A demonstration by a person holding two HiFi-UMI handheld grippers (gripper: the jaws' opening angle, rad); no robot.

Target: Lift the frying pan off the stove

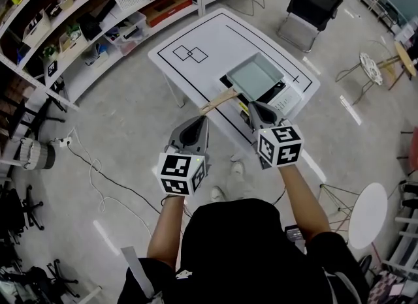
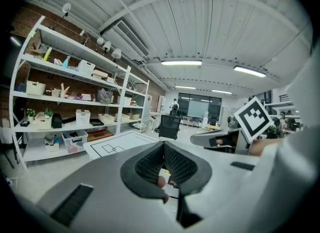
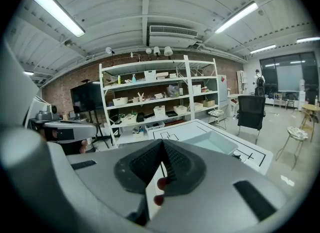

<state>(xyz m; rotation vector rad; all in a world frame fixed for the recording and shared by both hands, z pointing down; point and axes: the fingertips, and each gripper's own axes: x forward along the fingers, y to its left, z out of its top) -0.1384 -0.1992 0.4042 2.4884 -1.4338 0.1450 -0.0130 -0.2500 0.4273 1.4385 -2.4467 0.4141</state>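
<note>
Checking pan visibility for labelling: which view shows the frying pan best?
The head view: the frying pan shows whole from above, wooden handle included, on the stove. The right gripper view shows only part of the pan, at a low angle. The left gripper view does not clearly show it.

On the counter, the frying pan sits on the stove at the right end, its handle reaching toward the near edge. The left gripper is just before the handle's end and the right gripper just before the stove. Shelving stands left of the counter — a chair behind it.
</note>
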